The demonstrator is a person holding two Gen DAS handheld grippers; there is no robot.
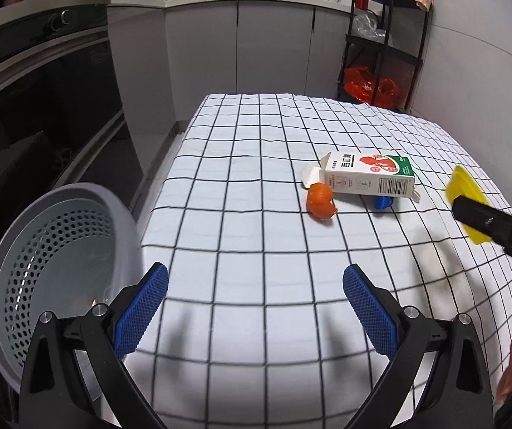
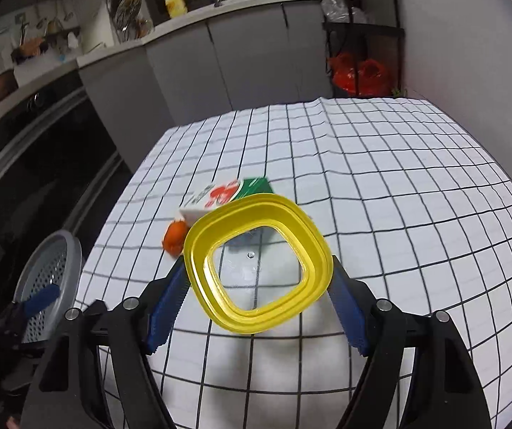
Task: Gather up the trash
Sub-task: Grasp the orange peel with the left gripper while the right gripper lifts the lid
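Observation:
My right gripper (image 2: 257, 279) is shut on a yellow square lid (image 2: 256, 264) with a clear centre and holds it above the checked tablecloth (image 2: 399, 178); the lid also shows in the left wrist view (image 1: 465, 202). My left gripper (image 1: 255, 293) is open and empty above the cloth's near edge. Ahead lie a white, red and green carton (image 1: 368, 175), an orange peel (image 1: 321, 201) against its near left corner, and a small blue cap (image 1: 383, 202). A grey perforated bin (image 1: 55, 268) stands off the table's left side, beside my left gripper.
A dark oven (image 1: 30, 107) fills the left. Grey cabinets (image 1: 238, 43) with a counter run along the back. A black shelf rack (image 1: 381, 35) with red bags (image 1: 370, 85) stands at the back right. The table's left edge (image 1: 170, 164) drops to the floor.

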